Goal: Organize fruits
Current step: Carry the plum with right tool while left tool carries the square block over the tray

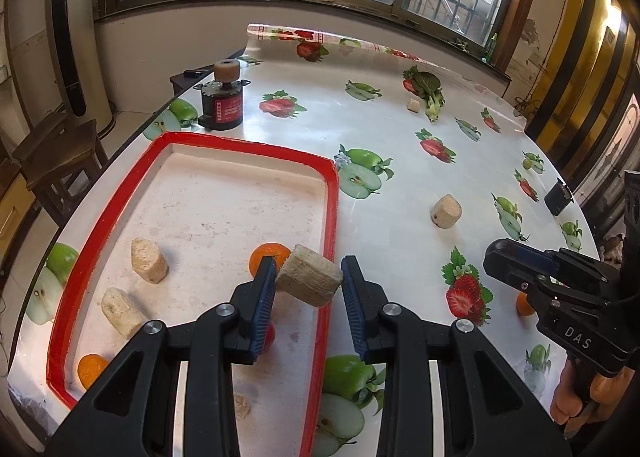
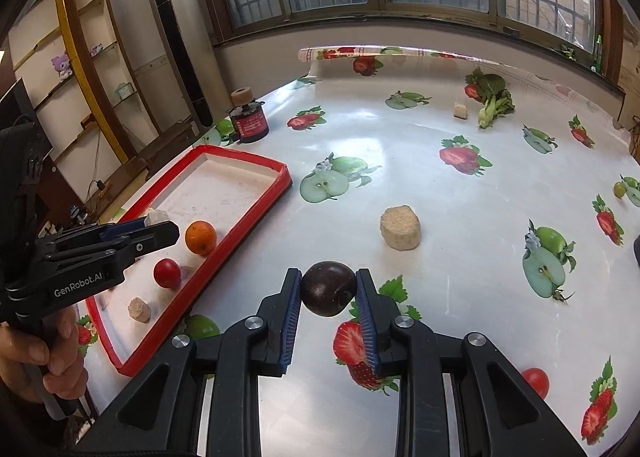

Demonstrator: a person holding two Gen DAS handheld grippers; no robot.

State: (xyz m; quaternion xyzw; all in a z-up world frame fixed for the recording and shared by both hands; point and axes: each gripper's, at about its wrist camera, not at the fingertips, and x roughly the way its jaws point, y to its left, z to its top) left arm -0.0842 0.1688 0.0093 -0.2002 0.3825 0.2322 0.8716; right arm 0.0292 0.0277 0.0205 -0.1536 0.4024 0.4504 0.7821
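Note:
My left gripper (image 1: 308, 277) is shut on a beige block (image 1: 310, 276) and holds it above the right side of the red-rimmed tray (image 1: 331, 217). In the tray lie an orange (image 1: 269, 256), a second orange (image 1: 91, 370), a red fruit (image 1: 269, 335) partly hidden by my finger, and beige blocks (image 1: 149, 260). My right gripper (image 2: 329, 289) is shut on a dark plum (image 2: 329, 288) above the table, to the right of the tray (image 2: 240, 233). The left gripper (image 2: 132, 233) also shows in the right wrist view, and the right gripper (image 1: 520, 265) in the left wrist view.
On the fruit-print tablecloth lie a beige block (image 2: 400, 227), a small beige piece (image 2: 460, 110), leafy greens (image 2: 494, 99), a red fruit (image 2: 536, 381) and a green grape (image 2: 619, 189). A black can (image 1: 222, 105) stands behind the tray. An orange (image 1: 524, 303) lies near the right gripper.

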